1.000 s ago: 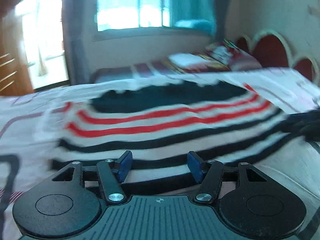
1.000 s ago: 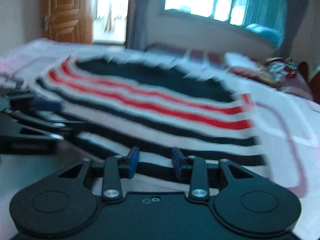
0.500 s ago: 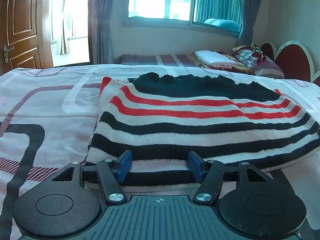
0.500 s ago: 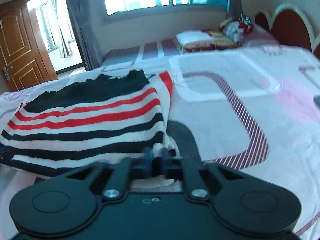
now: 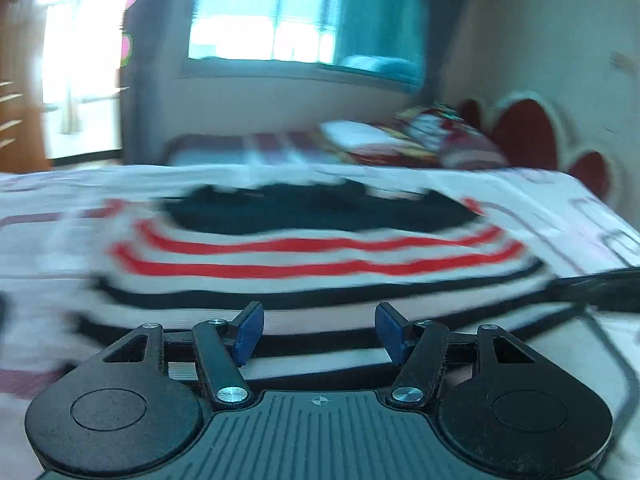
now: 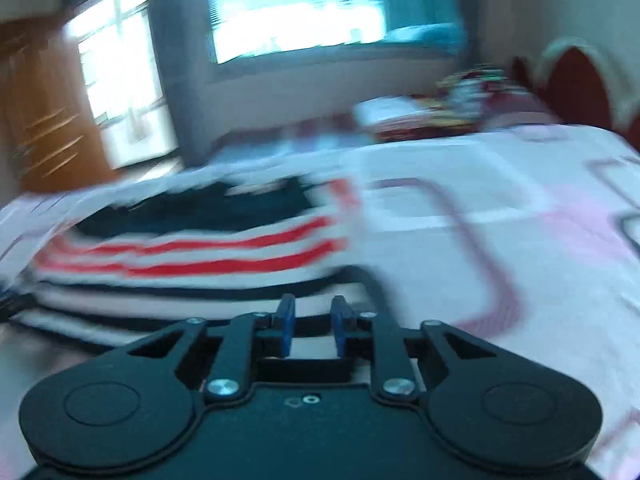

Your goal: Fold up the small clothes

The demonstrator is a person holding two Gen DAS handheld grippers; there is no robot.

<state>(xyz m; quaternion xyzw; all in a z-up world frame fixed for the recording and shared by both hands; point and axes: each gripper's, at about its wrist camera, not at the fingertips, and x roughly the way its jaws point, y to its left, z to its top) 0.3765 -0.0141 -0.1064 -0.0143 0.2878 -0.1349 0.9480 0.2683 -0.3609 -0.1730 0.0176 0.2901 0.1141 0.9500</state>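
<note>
While both frames blur, striped sweater [image 5: 320, 256] lies flat on bedsheet [image 6: 500, 240], left gripper [image 5: 318, 330] unclenched over its near hem, right gripper [image 6: 312, 330] narrow, jaws opening above near-right corner, bare sheet from 1 to 4 o'clock

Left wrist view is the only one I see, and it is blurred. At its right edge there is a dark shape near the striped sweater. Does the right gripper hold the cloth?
Observer: The right gripper shows a narrow gap and its jaws are opening. As far as the blur lets me tell, no fold of the striped sweater is pinched between the pads.
Operator: Where is it on the sweater?
Observer: At the near right corner, over the lowest stripes.
Operator: What lies to the right of that corner?
Observer: Bedsheet, white and pink, with a purple striped band curving across it.
</note>
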